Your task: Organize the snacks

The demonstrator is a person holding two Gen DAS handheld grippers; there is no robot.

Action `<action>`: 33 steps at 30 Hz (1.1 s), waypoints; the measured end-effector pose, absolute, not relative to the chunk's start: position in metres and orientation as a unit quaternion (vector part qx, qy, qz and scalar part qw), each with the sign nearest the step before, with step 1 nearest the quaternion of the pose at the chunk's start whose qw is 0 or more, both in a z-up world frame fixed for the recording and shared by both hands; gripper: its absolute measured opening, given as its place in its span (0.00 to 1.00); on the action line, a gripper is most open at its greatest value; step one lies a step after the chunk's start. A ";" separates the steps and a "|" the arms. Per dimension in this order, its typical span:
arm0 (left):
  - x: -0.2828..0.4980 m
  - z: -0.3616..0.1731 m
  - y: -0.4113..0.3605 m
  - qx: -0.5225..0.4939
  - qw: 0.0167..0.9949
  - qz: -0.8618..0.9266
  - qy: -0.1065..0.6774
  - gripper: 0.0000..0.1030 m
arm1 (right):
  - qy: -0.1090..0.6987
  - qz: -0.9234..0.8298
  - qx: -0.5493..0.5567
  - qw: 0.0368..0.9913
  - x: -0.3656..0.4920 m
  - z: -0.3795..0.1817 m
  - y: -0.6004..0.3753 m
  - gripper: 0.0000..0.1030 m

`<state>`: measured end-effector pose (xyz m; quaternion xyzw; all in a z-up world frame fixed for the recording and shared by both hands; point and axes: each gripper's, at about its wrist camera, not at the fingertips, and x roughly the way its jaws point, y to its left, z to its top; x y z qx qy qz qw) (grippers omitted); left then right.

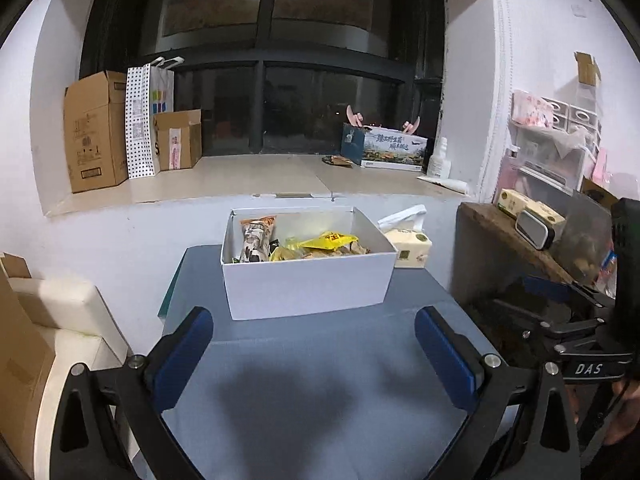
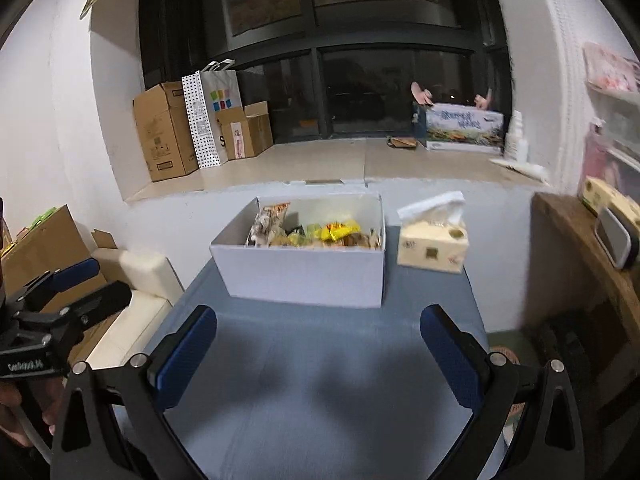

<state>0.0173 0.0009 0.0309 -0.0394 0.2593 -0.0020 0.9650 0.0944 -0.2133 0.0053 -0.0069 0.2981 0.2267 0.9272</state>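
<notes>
Left gripper (image 1: 314, 354) and right gripper (image 2: 318, 350), both spread and empty, near the snack-filled white box (image 1: 308, 284) on the table (image 1: 320, 360).

Snack packets (image 1: 308, 246) inside white box (image 1: 308, 288)

Tissue pack (image 2: 433, 243), cardboard boxes (image 1: 95, 130)

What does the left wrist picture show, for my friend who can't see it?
A white box full of snack packets sits on a blue-grey table, with a tissue pack just to its right. The left gripper is in front of the box, jaws wide open and empty.
</notes>
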 end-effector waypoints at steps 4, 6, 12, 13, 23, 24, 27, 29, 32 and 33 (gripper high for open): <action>0.012 0.029 -0.001 -0.046 0.962 -0.004 0.271 1.00 | 0.309 0.227 -0.013 0.923 0.085 0.002 -0.216 1.00; 0.013 0.029 -0.003 -0.044 0.961 -0.004 0.273 1.00 | 0.308 0.226 -0.014 0.924 0.083 0.003 -0.217 1.00; 0.015 0.032 -0.007 -0.040 0.961 -0.006 0.273 1.00 | 0.297 0.220 -0.011 0.929 0.081 0.009 -0.220 1.00; 0.016 0.032 -0.007 -0.039 0.961 -0.006 0.275 1.00 | 0.298 0.220 -0.012 0.929 0.081 0.009 -0.220 1.00; 0.016 0.032 -0.007 -0.037 0.960 -0.004 0.278 1.00 | 0.294 0.221 -0.014 0.930 0.079 0.012 -0.217 1.00; 0.016 0.031 -0.007 -0.036 0.960 -0.004 0.278 1.00 | 0.294 0.221 -0.015 0.930 0.079 0.012 -0.217 1.00; 0.016 0.031 -0.007 -0.036 0.959 -0.003 0.280 1.00 | 0.294 0.223 -0.016 0.929 0.079 0.012 -0.216 1.00; 0.016 0.031 -0.008 -0.035 0.959 -0.002 0.280 1.00 | 0.293 0.224 -0.016 0.929 0.080 0.013 -0.216 1.00; 0.016 0.031 -0.007 -0.035 0.959 -0.003 0.280 1.00 | 0.292 0.224 -0.016 0.930 0.080 0.013 -0.216 1.00; 0.016 0.031 -0.007 -0.035 0.959 -0.002 0.281 1.00 | 0.292 0.224 -0.016 0.930 0.080 0.013 -0.216 1.00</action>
